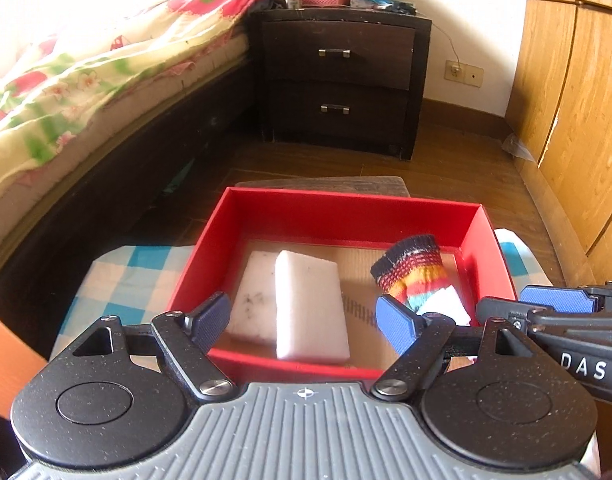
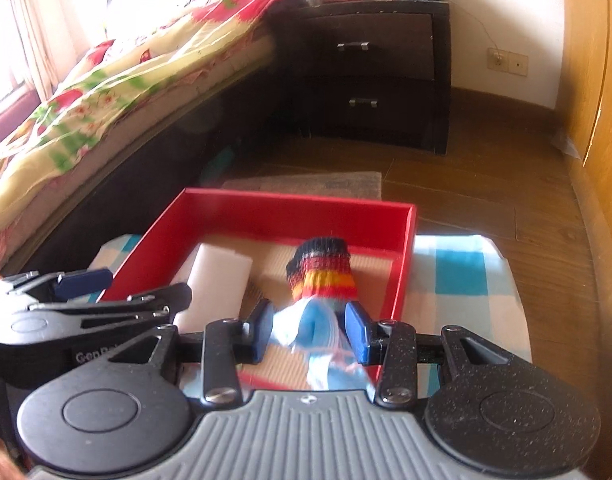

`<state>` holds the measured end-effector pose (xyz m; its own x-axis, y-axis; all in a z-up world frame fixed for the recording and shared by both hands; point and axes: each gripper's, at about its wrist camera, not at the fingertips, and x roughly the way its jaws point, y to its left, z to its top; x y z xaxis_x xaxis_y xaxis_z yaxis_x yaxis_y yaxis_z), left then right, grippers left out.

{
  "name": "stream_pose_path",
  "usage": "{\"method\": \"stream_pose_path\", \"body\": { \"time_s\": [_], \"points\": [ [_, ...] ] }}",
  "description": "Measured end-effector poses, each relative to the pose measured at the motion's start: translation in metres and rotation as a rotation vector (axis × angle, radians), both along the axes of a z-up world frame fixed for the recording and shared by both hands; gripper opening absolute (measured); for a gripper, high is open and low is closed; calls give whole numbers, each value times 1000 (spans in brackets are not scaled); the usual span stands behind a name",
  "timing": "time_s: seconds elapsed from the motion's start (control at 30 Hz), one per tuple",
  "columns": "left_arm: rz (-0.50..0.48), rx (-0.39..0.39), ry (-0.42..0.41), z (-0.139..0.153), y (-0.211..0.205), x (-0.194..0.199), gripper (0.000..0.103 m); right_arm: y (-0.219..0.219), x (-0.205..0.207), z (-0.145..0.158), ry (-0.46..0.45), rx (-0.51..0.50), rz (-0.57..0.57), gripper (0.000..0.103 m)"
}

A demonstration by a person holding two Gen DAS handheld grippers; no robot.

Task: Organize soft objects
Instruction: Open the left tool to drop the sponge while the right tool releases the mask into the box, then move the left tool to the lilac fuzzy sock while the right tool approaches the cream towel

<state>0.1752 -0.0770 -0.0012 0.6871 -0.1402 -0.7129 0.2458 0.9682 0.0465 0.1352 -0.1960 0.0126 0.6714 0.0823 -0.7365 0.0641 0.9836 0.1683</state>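
Note:
A red box [image 1: 345,200] [image 2: 298,196] sits on a blue-and-white checked cloth [image 1: 126,272]. Inside on the left, a clean white sponge [image 1: 309,308] [image 2: 218,280] rests against a flatter, stained white sponge [image 1: 254,296]. My left gripper [image 1: 306,324] [image 2: 126,288] hangs open over them, its pads clear of both. On the right of the box lies a striped sock [image 1: 409,272] [image 2: 325,272], dark cuff away from me. Its pale blue and white end lies between the pads of my right gripper [image 2: 309,330] [image 1: 521,304], which stands narrowly open and does not press on it.
A bed [image 1: 86,80] with a flowered quilt runs along the left. A dark two-drawer nightstand [image 1: 337,80] stands behind the box, with a grey mat [image 1: 345,184] on the wooden floor between them. Wooden wardrobe doors [image 1: 565,120] line the right.

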Motion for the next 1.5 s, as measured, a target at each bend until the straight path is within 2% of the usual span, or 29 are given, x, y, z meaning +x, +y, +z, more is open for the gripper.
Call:
{"method": "stream_pose_path", "body": {
  "time_s": [0.27, 0.43, 0.5, 0.7, 0.97, 1.2, 1.5],
  "points": [
    [-41, 58, 37, -2, 3, -34, 79, 3, -29, -6, 74, -24, 11, 18],
    [-52, 30, 100, -6, 13, -53, 79, 7, -53, -15, 119, -27, 34, 19],
    [-65, 35, 118, -7, 16, -63, 79, 10, -64, -18, 136, -40, 53, 23],
    [-97, 16, 212, -18, 25, -85, 79, 14, -96, -22, 160, -52, 94, 24],
    [-106, -3, 244, -24, 33, -111, 79, 10, -132, -26, 178, -38, 103, 24],
    [-116, -6, 262, -33, 23, -106, 79, -2, -153, -27, 184, -10, 85, 24],
    [-106, 64, 315, -64, 4, -95, 81, -20, -155, -25, 171, 26, 50, 25]
  ]
}}
